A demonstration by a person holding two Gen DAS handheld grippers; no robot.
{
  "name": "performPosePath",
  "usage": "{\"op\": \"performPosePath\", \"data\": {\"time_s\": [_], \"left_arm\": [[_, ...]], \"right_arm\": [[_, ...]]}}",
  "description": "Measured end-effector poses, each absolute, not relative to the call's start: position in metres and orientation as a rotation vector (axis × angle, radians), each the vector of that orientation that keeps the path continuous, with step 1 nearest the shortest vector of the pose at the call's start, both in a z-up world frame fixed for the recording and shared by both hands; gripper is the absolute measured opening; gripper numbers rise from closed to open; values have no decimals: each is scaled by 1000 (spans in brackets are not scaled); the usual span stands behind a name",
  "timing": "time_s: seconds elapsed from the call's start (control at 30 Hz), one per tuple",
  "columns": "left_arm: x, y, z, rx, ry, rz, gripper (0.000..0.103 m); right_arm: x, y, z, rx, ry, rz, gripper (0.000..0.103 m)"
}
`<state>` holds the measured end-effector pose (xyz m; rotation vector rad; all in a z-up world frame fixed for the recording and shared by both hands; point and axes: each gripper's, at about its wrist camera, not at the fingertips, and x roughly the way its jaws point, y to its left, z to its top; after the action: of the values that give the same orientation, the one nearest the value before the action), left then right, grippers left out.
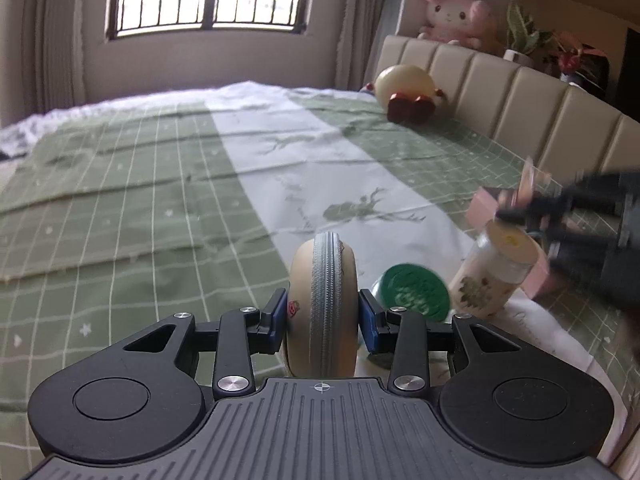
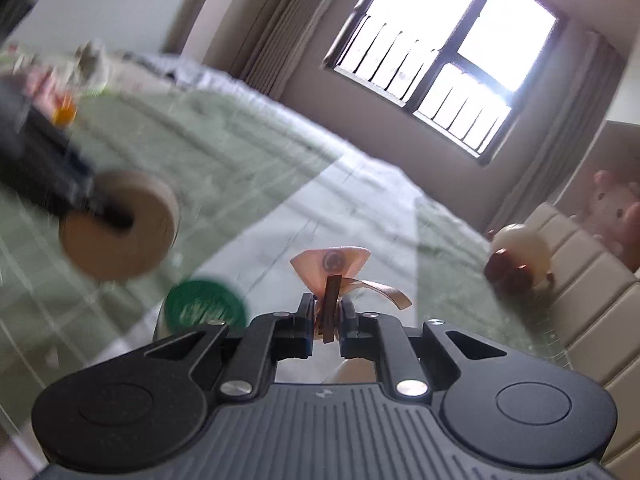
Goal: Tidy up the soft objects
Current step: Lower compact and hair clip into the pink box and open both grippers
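My left gripper (image 1: 322, 314) is shut on a round beige zippered pouch (image 1: 320, 264), held edge-on between the blue pads above the green checked bedspread (image 1: 140, 200). The right wrist view shows that pouch (image 2: 132, 240) blurred at the left. My right gripper (image 2: 328, 314) is shut on a thin pink ribbon tag (image 2: 332, 264) with a brown strip. In the left wrist view the right gripper (image 1: 508, 212) is blurred at the right, just over a floral cylinder (image 1: 492, 276) with a cream lid. Whether the cylinder hangs from the tag I cannot tell.
A green-lidded jar (image 1: 414, 290) lies on the bed beside the pouch, and a pink box (image 1: 538, 276) sits behind the cylinder. A cream round plush (image 1: 408, 92) rests against the padded headboard (image 1: 520, 112). On the ledge above are a pink plush (image 1: 456, 14) and potted plants (image 1: 524, 36).
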<state>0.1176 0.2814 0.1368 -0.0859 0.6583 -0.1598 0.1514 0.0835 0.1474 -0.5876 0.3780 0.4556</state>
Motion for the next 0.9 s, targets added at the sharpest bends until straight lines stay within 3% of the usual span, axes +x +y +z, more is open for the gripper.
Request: {"op": "performPosePath", "data": {"time_s": [0.27, 0.5, 0.67, 0.9], "left_arm": [[119, 253, 182, -71, 601, -177, 41], [149, 191, 231, -88, 541, -297, 41], [206, 125, 235, -281, 593, -517, 41], [299, 29, 156, -547, 796, -631, 41]], "right_arm": [[178, 23, 219, -432, 387, 429, 11], [196, -73, 247, -320, 401, 342, 11], [214, -144, 230, -235, 482, 297, 11], [262, -212, 152, -82, 662, 244, 11]]}}
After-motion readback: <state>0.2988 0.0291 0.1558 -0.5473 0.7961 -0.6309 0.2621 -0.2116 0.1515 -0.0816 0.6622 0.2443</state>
